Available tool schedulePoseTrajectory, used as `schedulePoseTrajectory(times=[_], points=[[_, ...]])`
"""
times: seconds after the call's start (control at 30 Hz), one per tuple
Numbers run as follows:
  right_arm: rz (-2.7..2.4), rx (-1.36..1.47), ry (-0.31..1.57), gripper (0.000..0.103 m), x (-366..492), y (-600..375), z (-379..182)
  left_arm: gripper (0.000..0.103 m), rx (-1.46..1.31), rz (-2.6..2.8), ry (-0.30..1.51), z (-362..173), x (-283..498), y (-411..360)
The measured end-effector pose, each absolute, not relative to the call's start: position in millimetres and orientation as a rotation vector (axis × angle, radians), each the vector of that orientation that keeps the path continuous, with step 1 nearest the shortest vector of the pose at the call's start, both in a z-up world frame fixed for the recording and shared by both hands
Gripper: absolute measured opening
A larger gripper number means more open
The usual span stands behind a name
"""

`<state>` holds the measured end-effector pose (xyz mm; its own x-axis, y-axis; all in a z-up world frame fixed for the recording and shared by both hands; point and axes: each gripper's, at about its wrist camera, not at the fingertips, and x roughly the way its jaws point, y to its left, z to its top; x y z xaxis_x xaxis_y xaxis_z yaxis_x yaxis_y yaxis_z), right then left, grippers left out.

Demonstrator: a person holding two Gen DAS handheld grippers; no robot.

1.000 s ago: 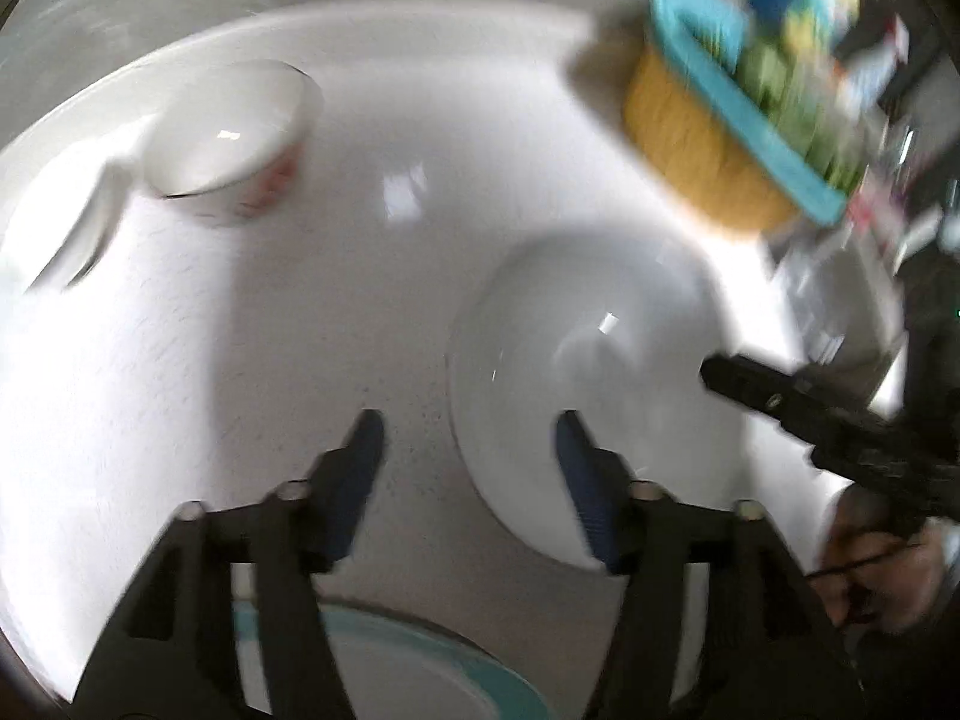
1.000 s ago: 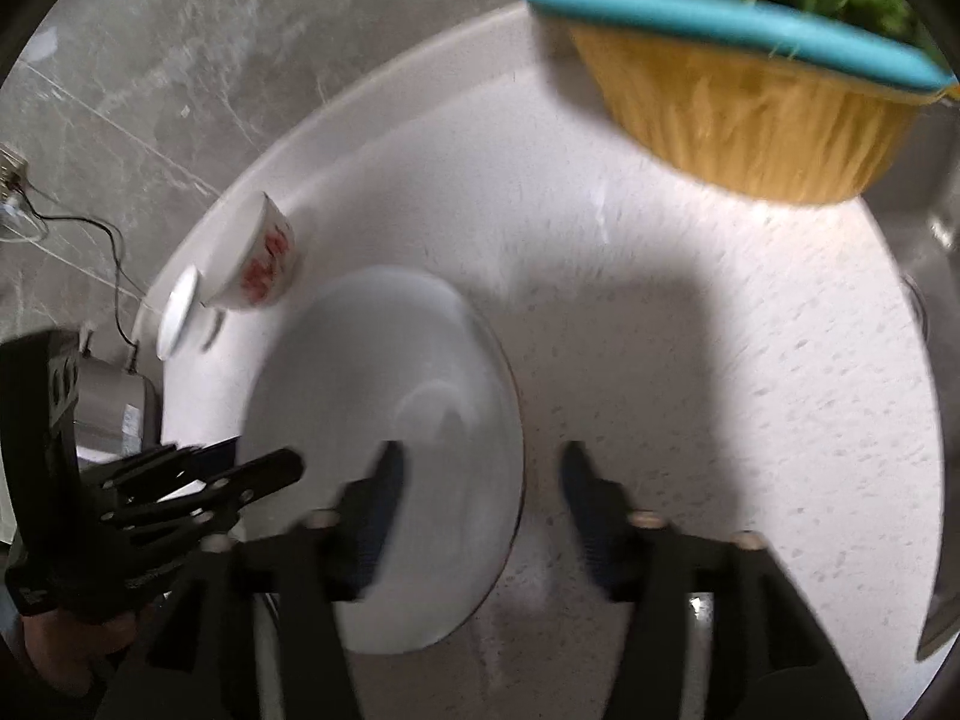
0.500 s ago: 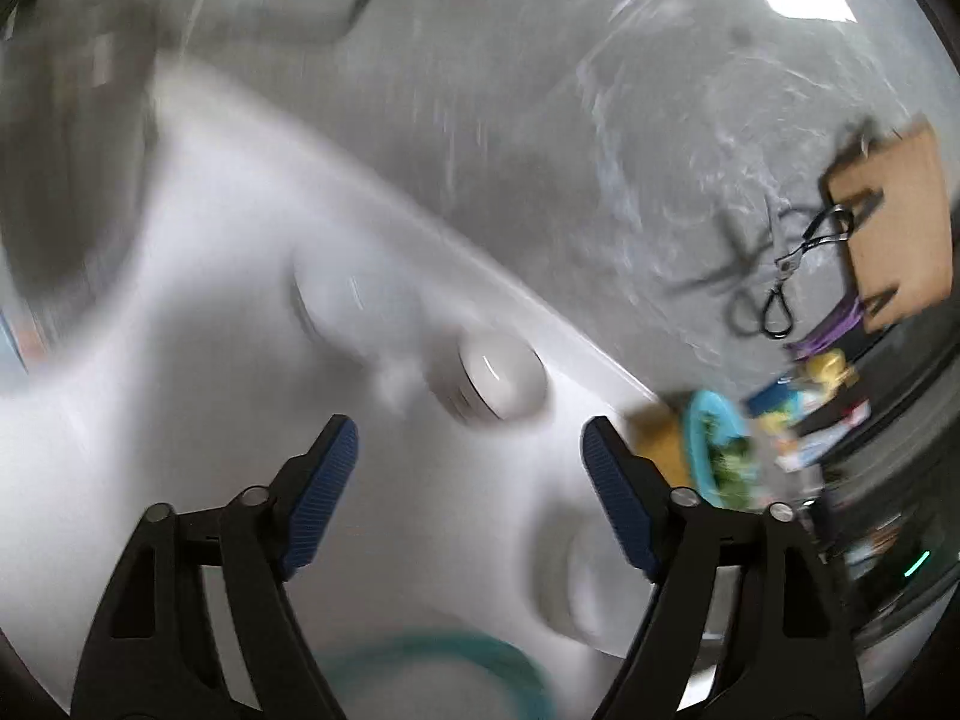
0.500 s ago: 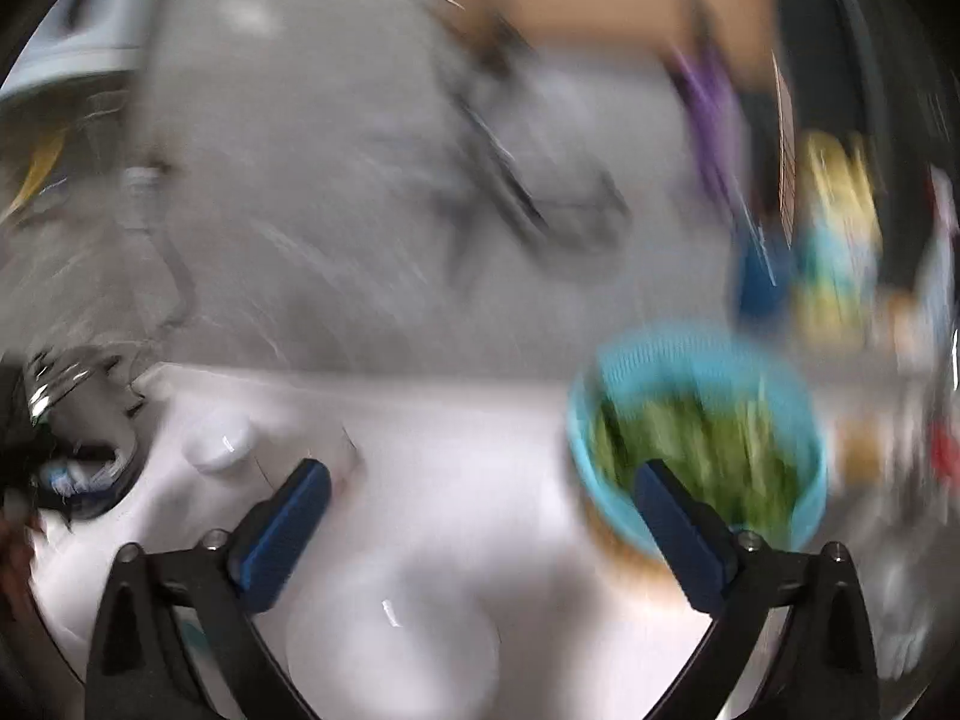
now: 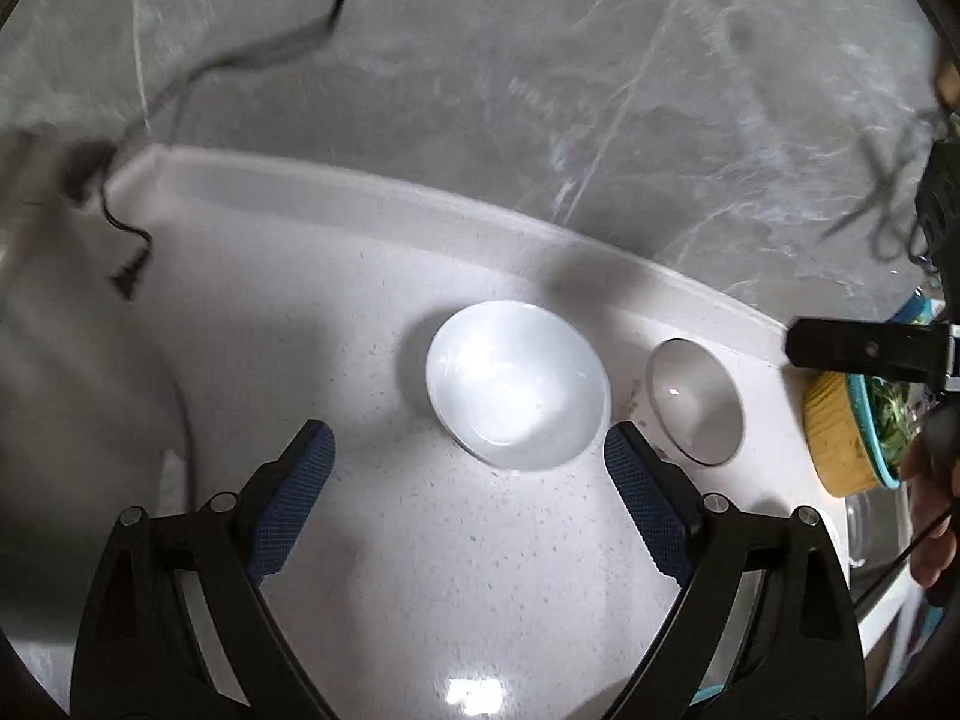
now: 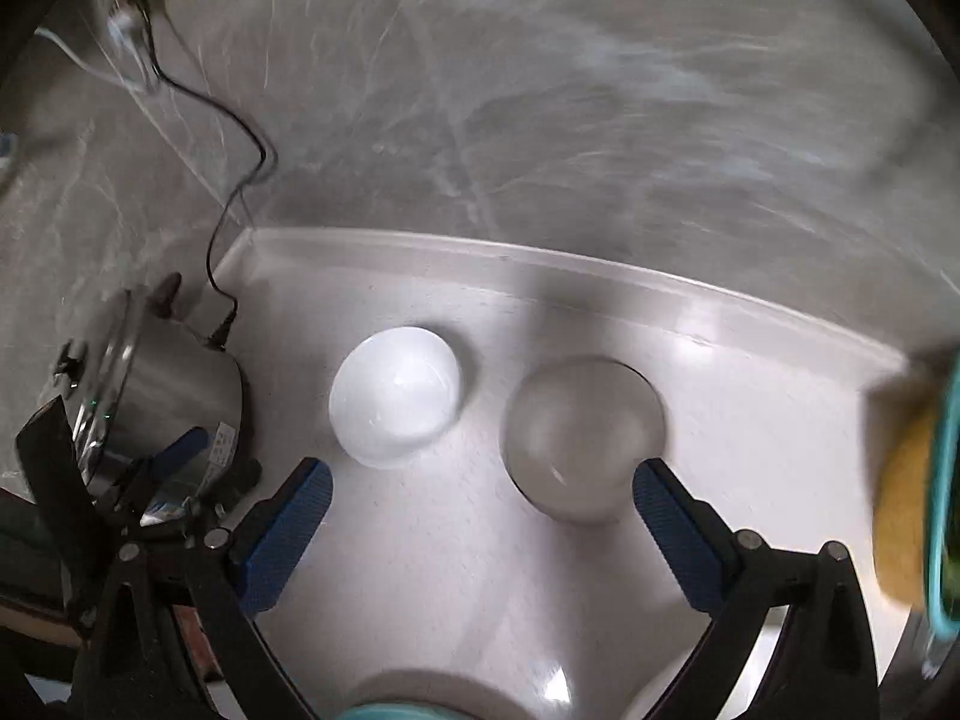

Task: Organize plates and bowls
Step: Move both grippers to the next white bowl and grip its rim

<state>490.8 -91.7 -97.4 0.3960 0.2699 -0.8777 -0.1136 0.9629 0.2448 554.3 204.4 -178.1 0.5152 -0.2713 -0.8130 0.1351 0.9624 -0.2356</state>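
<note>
A white bowl [image 5: 517,384] stands on the white counter [image 5: 384,540] near the back wall, with a greyish bowl [image 5: 696,399] to its right. My left gripper [image 5: 468,456] is open and empty, just in front of the white bowl. In the right wrist view the white bowl [image 6: 396,396] is left of centre and the greyish bowl [image 6: 585,441] is ahead. My right gripper [image 6: 480,495] is open and empty, just in front of the two bowls. A teal-rimmed plate edge [image 6: 402,711] shows at the bottom.
A yellow basket with a teal rim holding greens [image 5: 852,420] stands at the right; it also shows in the right wrist view [image 6: 918,498]. A steel pot [image 6: 162,396] with a black cable [image 6: 240,192] sits at the left. A grey marble wall [image 5: 540,90] rises behind the counter.
Both grippers have swung away from the large white plate and now face the two bowls by the back wall. Both sets of jaws have opened wider.
</note>
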Motion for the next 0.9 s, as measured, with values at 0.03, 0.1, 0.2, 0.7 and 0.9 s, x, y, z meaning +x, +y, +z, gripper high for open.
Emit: schedulePoseTrajectory(times=[0.03, 0.1, 0.2, 0.7, 0.9], points=[[0.239, 0.149, 1.169, 0.099, 511, -83, -106, 0.092, -0.154, -0.257, 1.024, -185, 566, 207], [0.233, 0.152, 1.205, 0.088, 531, -78, -119, 0.092, -0.128, -0.259, 1.070, -201, 585, 203], [0.220, 0.190, 1.241, 0.071, 560, -76, -144, 0.091, -0.101, -0.246, 1.113, -215, 606, 201], [0.320, 0.195, 1.387, 0.068, 593, -41, -212, 0.089, -0.116, -0.209, 1.187, -263, 644, 201], [0.314, 0.133, 1.461, 0.054, 593, -32, -234, 0.073, -0.124, -0.224, 1.240, -281, 654, 195]])
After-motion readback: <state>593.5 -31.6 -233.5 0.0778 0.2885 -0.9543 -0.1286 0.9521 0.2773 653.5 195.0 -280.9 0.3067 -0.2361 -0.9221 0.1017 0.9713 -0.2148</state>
